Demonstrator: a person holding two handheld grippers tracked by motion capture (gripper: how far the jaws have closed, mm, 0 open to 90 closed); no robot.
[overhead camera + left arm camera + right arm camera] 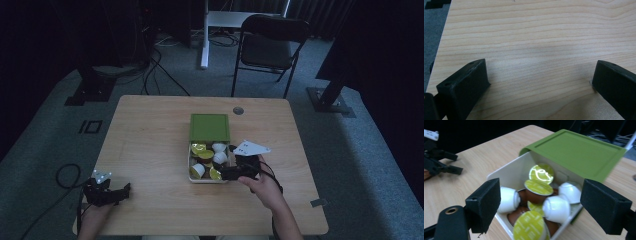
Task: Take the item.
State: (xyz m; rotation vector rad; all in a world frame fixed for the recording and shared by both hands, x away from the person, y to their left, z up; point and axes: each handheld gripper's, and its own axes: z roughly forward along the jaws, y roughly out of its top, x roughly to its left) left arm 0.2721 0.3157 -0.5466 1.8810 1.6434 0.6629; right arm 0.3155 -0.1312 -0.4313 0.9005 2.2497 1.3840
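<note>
Right gripper (540,202), jaws wide and gripping nothing, hovers at the white green-lidded box (509,173) of coffee capsules (538,187); left gripper (540,82), at eight o'clock, gapes empty over the pale wooden table (536,35).

box (506,173): near corner cut by frame edge | lower capsules (517,216): mostly hidden under upper ones

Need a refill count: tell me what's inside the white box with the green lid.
The white box, green lid open, holds a loose pile of coffee capsules: brown ones with yellow-green foil tops and white ones. Those beneath the top layer and the box bottom are covered.
</note>
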